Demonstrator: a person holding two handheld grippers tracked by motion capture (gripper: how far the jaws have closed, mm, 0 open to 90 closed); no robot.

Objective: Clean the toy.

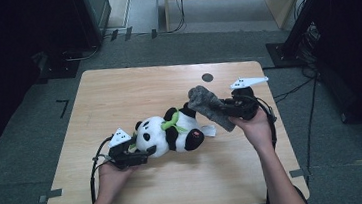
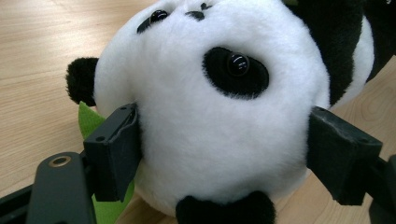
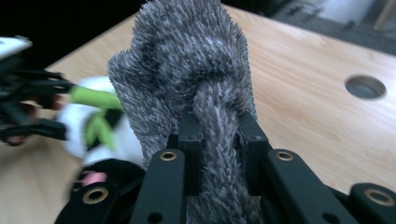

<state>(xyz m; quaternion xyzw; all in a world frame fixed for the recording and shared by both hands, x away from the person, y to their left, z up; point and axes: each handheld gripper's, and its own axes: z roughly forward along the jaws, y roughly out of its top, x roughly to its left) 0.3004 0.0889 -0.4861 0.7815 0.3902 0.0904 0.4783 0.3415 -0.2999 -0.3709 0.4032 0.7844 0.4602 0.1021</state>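
High view: my left tongs clamp the panda plush's head on the bench; right tongs pinch a grey fuzzy cloth, best wiped gently.

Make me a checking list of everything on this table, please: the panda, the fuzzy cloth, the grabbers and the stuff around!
Surface: light wooden table with a round hole.
Job's things: black-and-white plush panda toy lying on the table; fuzzy grey cloth beside it.
Clutter: nothing seen.
Grippers: left gripper clamps the panda's white head; right gripper shut on the grey cloth.
Cables: black cables trail from both grippers.
Surroundings: grey carpet, dark equipment at both sides.
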